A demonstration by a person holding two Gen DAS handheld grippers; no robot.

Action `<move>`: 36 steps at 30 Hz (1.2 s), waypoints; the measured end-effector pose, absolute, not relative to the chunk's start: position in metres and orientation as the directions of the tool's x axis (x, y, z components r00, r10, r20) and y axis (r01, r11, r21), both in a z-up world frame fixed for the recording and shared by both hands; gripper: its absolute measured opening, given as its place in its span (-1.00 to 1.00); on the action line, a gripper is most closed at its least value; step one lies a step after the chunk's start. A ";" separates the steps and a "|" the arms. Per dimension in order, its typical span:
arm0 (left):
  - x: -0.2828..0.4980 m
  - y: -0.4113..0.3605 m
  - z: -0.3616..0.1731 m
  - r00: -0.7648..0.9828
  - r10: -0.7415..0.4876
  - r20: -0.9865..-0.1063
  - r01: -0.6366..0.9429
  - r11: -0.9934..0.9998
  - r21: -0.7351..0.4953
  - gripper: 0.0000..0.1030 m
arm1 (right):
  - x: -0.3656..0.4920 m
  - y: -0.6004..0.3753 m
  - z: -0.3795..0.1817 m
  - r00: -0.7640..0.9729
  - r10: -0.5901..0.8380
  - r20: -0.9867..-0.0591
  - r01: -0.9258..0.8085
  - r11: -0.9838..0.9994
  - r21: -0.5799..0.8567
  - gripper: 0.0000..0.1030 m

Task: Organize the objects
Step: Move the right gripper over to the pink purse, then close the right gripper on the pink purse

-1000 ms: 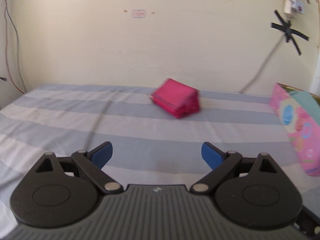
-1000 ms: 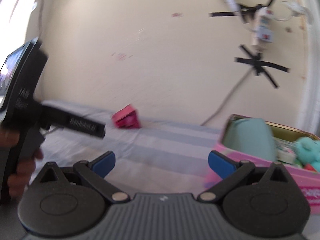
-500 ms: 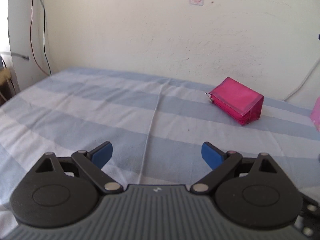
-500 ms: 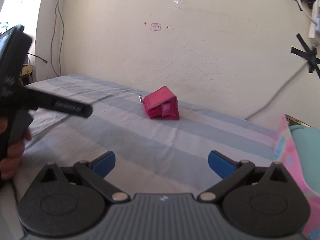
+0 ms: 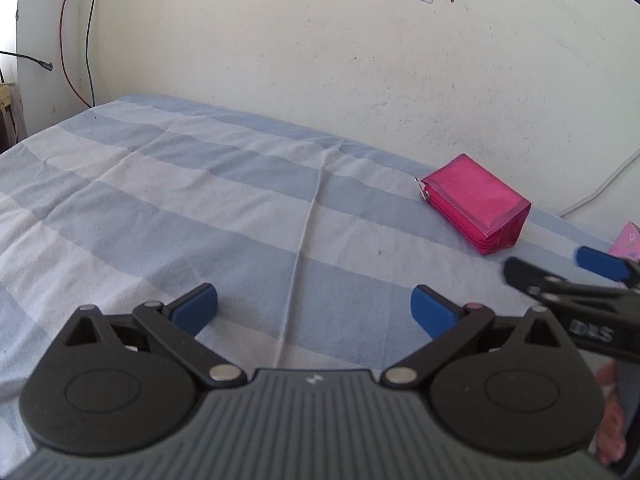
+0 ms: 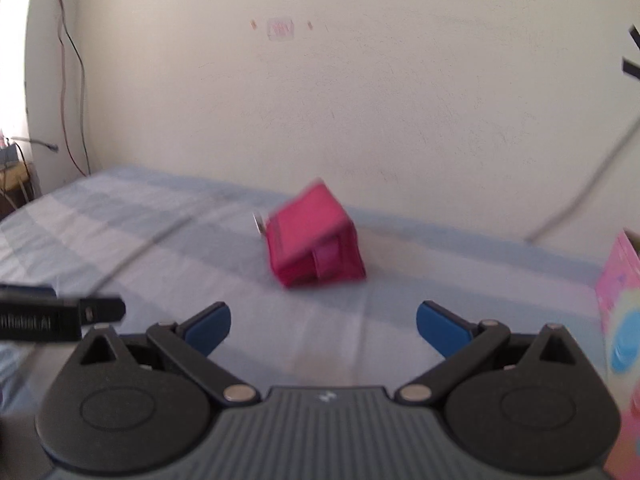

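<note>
A pink zip pouch (image 5: 476,204) lies on the blue-and-white striped bedsheet (image 5: 200,208) close to the wall. In the left wrist view it is ahead and to the right of my left gripper (image 5: 314,304), whose jaws are opening with nothing between them. The right wrist view, blurred, shows the pouch (image 6: 312,236) straight ahead of my right gripper (image 6: 324,322), a short way beyond its tips. That gripper stands open and empty. The right gripper's fingers (image 5: 600,260) also reach in at the right edge of the left wrist view.
A pink patterned box (image 6: 618,300) stands at the right edge of the bed; only its corner (image 5: 628,242) shows in the left wrist view. A cream wall (image 5: 320,60) backs the bed. Red and dark cables (image 5: 76,40) hang at the left.
Both views have swung left and the box has slid to the right edge. The pouch now sits nearer and centred before the right gripper. The left jaws stand slightly wider.
</note>
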State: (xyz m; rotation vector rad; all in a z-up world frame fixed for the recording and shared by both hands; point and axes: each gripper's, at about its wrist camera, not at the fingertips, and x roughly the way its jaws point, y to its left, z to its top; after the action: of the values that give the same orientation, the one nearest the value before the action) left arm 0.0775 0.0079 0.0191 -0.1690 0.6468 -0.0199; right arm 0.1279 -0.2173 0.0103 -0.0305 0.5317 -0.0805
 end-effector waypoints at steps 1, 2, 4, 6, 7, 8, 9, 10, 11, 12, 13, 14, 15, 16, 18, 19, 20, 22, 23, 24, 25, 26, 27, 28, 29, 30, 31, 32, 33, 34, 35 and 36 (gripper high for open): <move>0.079 0.008 0.019 0.798 -0.072 -0.598 -0.034 0.986 -0.164 1.00 | 0.136 -0.216 0.010 0.849 -0.081 -0.522 0.059 0.997 -0.059 1.00; 0.079 0.008 0.019 0.798 -0.072 -0.599 -0.034 0.986 -0.164 1.00 | 0.145 -0.216 0.008 0.838 -0.073 -0.541 0.049 0.997 -0.058 1.00; 0.080 0.009 0.019 0.797 -0.074 -0.599 -0.034 0.985 -0.167 1.00 | 0.159 -0.214 0.007 0.836 -0.089 -0.542 0.056 0.995 -0.078 1.00; 0.080 0.010 0.019 0.798 -0.075 -0.598 -0.034 0.985 -0.169 1.00 | 0.173 -0.212 0.007 0.835 -0.108 -0.539 0.061 0.993 -0.104 1.00; 0.081 0.010 0.019 0.798 -0.075 -0.598 -0.034 0.985 -0.170 1.00 | 0.180 -0.211 0.007 0.838 -0.120 -0.532 0.064 0.990 -0.122 1.00; 0.081 0.010 0.019 0.798 -0.076 -0.598 -0.034 0.985 -0.170 1.00 | 0.188 -0.210 0.006 0.833 -0.129 -0.538 0.064 0.988 -0.137 1.00; 0.081 0.010 0.019 0.798 -0.076 -0.598 -0.034 0.985 -0.170 1.00 | 0.197 -0.210 0.005 0.821 -0.138 -0.555 0.065 0.987 -0.150 0.99; 0.082 0.010 0.019 0.798 -0.078 -0.597 -0.033 0.984 -0.172 1.00 | 0.206 -0.209 0.003 0.806 -0.152 -0.572 0.069 0.984 -0.164 0.99; 0.082 0.011 0.019 0.799 -0.079 -0.597 -0.033 0.984 -0.175 1.00 | 0.214 -0.210 0.001 0.795 -0.162 -0.584 0.072 0.982 -0.175 0.96; 0.082 0.011 0.019 0.799 -0.080 -0.596 -0.033 0.984 -0.177 1.00 | 0.220 -0.210 0.000 0.786 -0.167 -0.596 0.069 0.981 -0.183 0.80; 0.083 0.012 0.019 0.799 -0.081 -0.596 -0.034 0.983 -0.179 1.00 | 0.223 -0.211 -0.002 0.775 -0.153 -0.613 0.054 0.983 -0.176 0.66; 0.083 0.012 0.019 0.799 -0.082 -0.596 -0.034 0.983 -0.180 1.00 | 0.222 -0.212 -0.002 0.781 -0.132 -0.610 0.041 0.986 -0.160 0.42; 0.083 0.011 0.018 0.799 -0.082 -0.595 -0.034 0.983 -0.181 1.00 | 0.220 -0.213 -0.001 0.783 -0.133 -0.607 0.043 0.986 -0.160 0.40; 0.083 0.012 0.018 0.799 -0.083 -0.595 -0.033 0.983 -0.182 1.00 | 0.218 -0.214 -0.001 0.784 -0.134 -0.606 0.047 0.986 -0.158 0.38; 0.084 0.013 0.018 0.800 -0.087 -0.594 -0.033 0.982 -0.188 1.00 | 0.212 -0.215 -0.001 0.785 -0.131 -0.606 0.045 0.987 -0.154 0.35; 0.084 0.013 0.018 0.801 -0.089 -0.593 -0.032 0.981 -0.191 1.00 | 0.207 -0.214 -0.001 0.786 -0.129 -0.605 0.042 0.987 -0.156 0.35; 0.084 0.014 0.018 0.801 -0.091 -0.592 -0.032 0.980 -0.194 1.00 | 0.204 -0.212 -0.002 0.787 -0.122 -0.604 0.032 0.987 -0.158 0.35; 0.084 0.014 0.018 0.801 -0.092 -0.591 -0.032 0.980 -0.196 1.00 | 0.189 -0.207 -0.002 0.790 -0.102 -0.605 0.005 0.987 -0.160 0.36; 0.084 0.014 0.018 0.801 -0.093 -0.591 -0.032 0.980 -0.197 1.00 | 0.179 -0.205 -0.002 0.793 -0.091 -0.603 -0.010 0.987 -0.163 0.36; 0.084 0.014 0.018 0.801 -0.093 -0.591 -0.031 0.980 -0.197 1.00 | 0.168 -0.203 -0.002 0.795 -0.080 -0.601 -0.026 0.986 -0.166 0.37; 0.085 0.014 0.018 0.801 -0.094 -0.591 -0.031 0.980 -0.197 1.00 | 0.160 -0.200 0.000 0.796 -0.067 -0.601 -0.041 0.985 -0.165 0.37; 0.085 0.014 0.018 0.802 -0.094 -0.590 -0.030 0.980 -0.197 1.00 | 0.150 -0.199 0.001 0.794 -0.046 -0.606 -0.057 0.987 -0.150 0.38; 0.084 0.015 0.017 0.802 -0.095 -0.590 -0.030 0.980 -0.198 1.00 | 0.139 -0.197 0.002 0.800 -0.033 -0.599 -0.069 0.987 -0.146 0.38; 0.084 0.015 0.017 0.803 -0.095 -0.589 -0.029 0.980 -0.199 1.00 | 0.127 -0.195 0.003 0.800 -0.021 -0.600 -0.091 0.983 -0.157 0.38; 0.084 0.016 0.017 0.803 -0.096 -0.588 -0.029 0.980 -0.199 1.00 | 0.115 -0.194 0.002 0.800 -0.007 -0.600 -0.108 0.982 -0.156 0.38; 0.084 0.016 0.017 0.803 -0.095 -0.588 -0.029 0.980 -0.199 1.00 | 0.101 -0.191 0.002 0.806 0.000 -0.592 -0.126 0.977 -0.171 0.38; 0.083 0.015 0.017 0.804 -0.093 -0.587 -0.030 0.980 -0.198 1.00 | 0.087 -0.190 0.002 0.802 0.014 -0.597 -0.149 0.973 -0.178 0.38; 0.082 0.015 0.017 0.804 -0.093 -0.587 -0.030 0.980 -0.196 1.00 | 0.074 -0.190 0.004 0.805 0.029 -0.593 -0.164 0.971 -0.176 0.38; 0.082 0.014 0.017 0.804 -0.093 -0.587 -0.028 0.981 -0.194 1.00 | 0.058 -0.189 0.002 0.810 0.046 -0.585 -0.186 0.966 -0.182 0.38; 0.081 0.014 0.017 0.805 -0.094 -0.586 -0.026 0.981 -0.193 1.00 | 0.042 -0.189 0.002 0.814 0.065 -0.577 -0.212 0.958 -0.192 0.38; 0.080 0.014 0.017 0.805 -0.095 -0.585 -0.024 0.981 -0.193 1.00 | 0.027 -0.188 0.003 0.813 0.080 -0.576 -0.232 0.953 -0.195 0.38; 0.080 0.013 0.016 0.806 -0.097 -0.584 -0.022 0.981 -0.193 1.00 | 0.012 -0.191 0.004 0.819 0.090 -0.567 -0.237 0.953 -0.191 0.41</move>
State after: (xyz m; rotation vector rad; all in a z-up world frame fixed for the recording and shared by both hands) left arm 0.0796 0.0132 0.0165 -0.1944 0.6339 -0.0406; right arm 0.0117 -0.1906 0.0040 -0.2597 0.5880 0.1759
